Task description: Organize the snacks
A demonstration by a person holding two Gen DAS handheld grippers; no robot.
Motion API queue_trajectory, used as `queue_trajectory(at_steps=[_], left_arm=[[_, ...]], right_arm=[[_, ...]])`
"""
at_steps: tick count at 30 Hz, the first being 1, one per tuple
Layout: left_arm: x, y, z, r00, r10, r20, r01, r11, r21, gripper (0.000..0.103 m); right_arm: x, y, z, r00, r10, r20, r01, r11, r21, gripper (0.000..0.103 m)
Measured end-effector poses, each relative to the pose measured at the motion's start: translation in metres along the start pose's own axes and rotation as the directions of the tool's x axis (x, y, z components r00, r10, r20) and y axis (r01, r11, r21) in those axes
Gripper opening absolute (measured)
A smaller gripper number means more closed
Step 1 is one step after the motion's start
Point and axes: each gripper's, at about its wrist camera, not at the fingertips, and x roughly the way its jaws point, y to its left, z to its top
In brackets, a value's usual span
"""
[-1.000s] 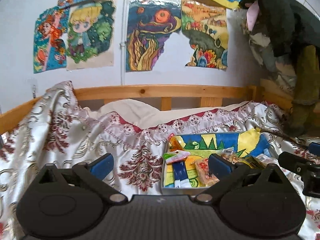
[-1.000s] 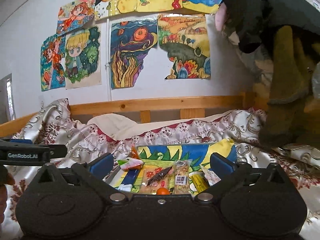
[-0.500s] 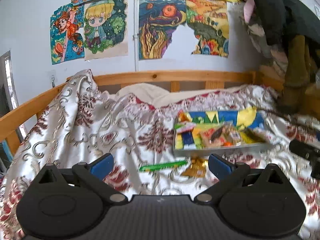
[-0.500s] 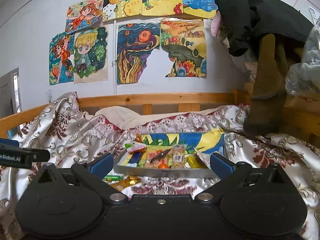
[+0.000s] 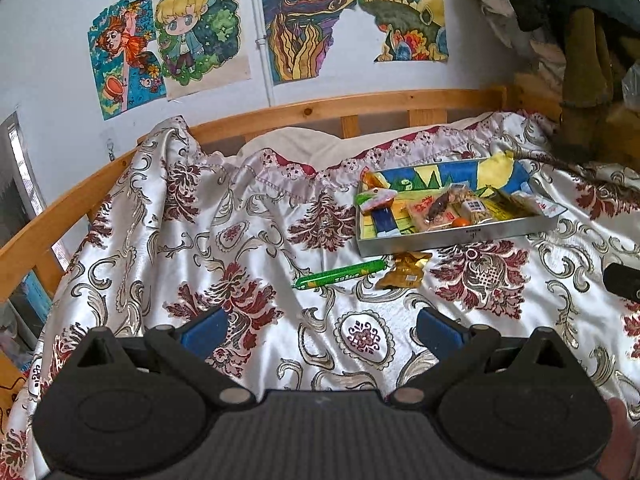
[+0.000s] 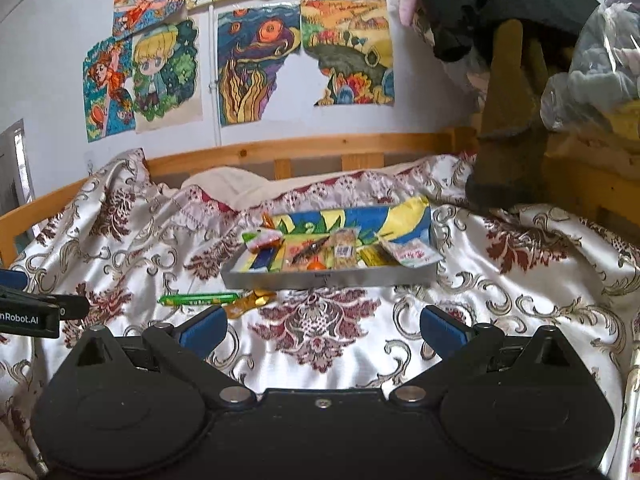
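A shallow metal tray with a painted lining holds several snack packets on the bed. A long green snack stick and a gold wrapper lie on the bedspread in front of the tray's left end. My left gripper is open and empty, well short of the green stick. My right gripper is open and empty, in front of the tray. Each gripper shows at the edge of the other's view, the right one and the left one.
A floral satin bedspread covers the bed. A wooden rail runs along the wall behind. Dark clothes and a plastic bag hang at the right. Drawings are on the wall.
Both grippers have pulled back and risen from the tray. The green stick and gold wrapper have come into view. Both stay open.
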Motion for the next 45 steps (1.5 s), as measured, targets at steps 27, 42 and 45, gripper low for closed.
queue_trajectory(at_steps=[27, 42, 45], left_arm=[[0.009, 0.014, 0.008, 0.999, 0.022, -0.040, -0.024, 0.998, -0.060, 0.103], [0.013, 0.024, 0.023, 0.999, 0.021, -0.036, -0.024, 0.995, -0.098, 0.103], [0.018, 0.027, 0.028, 1.000, -0.001, -0.028, -0.001, 0.996, -0.087, 0.103]], right_arm=[[-0.017, 0.005, -0.009, 0.999, 0.031, 0.020, -0.031, 0.999, 0.012, 0.102], [-0.021, 0.002, -0.008, 0.998, 0.041, 0.052, -0.044, 0.998, 0.052, 0.102], [-0.011, 0.007, -0.008, 0.999, 0.037, 0.025, -0.038, 0.999, 0.035, 0.102]])
